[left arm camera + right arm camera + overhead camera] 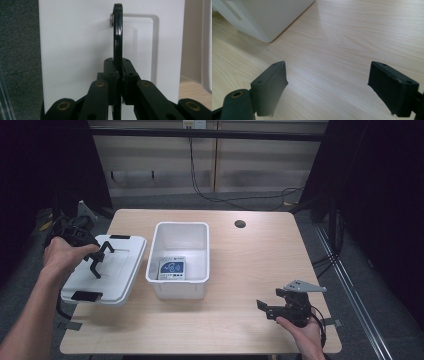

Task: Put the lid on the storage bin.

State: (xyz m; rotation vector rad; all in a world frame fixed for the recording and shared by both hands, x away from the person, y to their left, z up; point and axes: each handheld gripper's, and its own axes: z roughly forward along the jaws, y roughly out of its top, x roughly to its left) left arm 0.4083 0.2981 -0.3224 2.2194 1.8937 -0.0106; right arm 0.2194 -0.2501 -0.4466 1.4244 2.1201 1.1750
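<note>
1. Two tongs are in use. The left tongs (100, 257) are clamped on the black handle (118, 37) of the white lid (107, 270), which sits at the desk's (240, 255) left edge, overhanging it a little.
2. The right tongs (267, 310) rest near the desk's front right corner with jaws wide apart, holding nothing.
3. The lid lies just beside the open white bin (179, 257), which stands mid-desk with a small printed card (171, 269) at its bottom.
4. The lid looks like thin moulded plastic: probably light and stiff, with a smooth face that tongs would slip on.
5. The handle is the sound place to hold. It is narrow and stands up from the lid's middle, so the jaws close flat on both sides, as the left gripper view shows.
6. Held at the centre, the lid should hang fairly level, though it may swing on the handle's pivot; slow moves would suit.
</note>
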